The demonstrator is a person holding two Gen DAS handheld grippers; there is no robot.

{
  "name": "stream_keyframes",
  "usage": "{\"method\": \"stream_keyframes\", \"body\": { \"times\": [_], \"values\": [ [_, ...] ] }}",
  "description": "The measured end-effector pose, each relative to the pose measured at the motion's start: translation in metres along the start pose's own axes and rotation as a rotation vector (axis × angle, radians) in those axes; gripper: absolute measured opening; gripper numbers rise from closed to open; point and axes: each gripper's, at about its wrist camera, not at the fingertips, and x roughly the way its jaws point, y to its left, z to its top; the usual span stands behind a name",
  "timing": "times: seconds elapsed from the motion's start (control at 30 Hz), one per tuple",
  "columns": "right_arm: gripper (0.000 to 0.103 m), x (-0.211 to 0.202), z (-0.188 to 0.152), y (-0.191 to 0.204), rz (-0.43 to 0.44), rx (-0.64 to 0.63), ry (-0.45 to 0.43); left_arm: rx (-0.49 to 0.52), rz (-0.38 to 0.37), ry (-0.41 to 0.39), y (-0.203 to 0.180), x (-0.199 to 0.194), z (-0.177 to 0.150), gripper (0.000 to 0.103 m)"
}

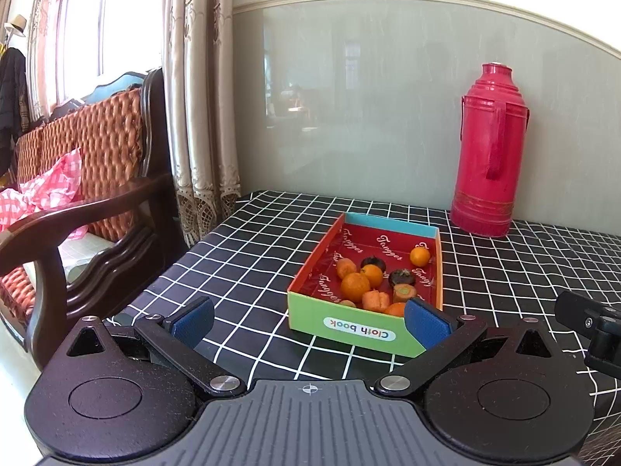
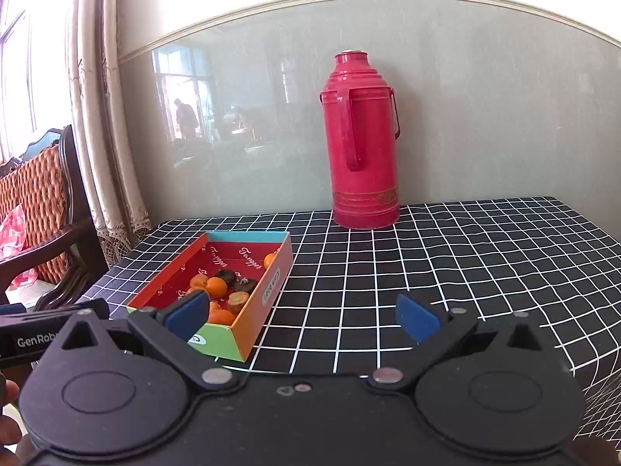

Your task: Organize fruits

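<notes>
both grippers, left gripper (image 1: 310,320) and right gripper (image 2: 302,316), are hanging wide open and empty before the box (image 1: 349,324) on the checked tablecloth (image 2: 427,272), where the fruits (image 1: 372,281) are already lying, suggesting sorting is nearly finished.

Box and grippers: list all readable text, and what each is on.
"Cloth book": upside down on the box's green end label.
"Tangper": repeated white script on the red box lining.
"GenRob", cut off: on the left gripper.
Side label: too blurred.
</notes>
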Motion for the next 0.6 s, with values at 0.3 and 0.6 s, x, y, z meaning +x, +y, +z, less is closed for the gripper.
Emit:
{"method": "stream_keyframes", "body": {
  "times": [0.3,0.6],
  "values": [
    [0.097,0.0017,0.0002,0.0021,0.008,-0.004,0.000,0.002,0.006,-0.007,0.0008,-0.0003,-0.0010,0.103],
    [0.097,0.0013,-0.0006,0.0024,0.010,-0.005,-0.001,-0.008,0.008,0.009,0.0037,0.0057,-0.0021,0.103]
  ]
}}
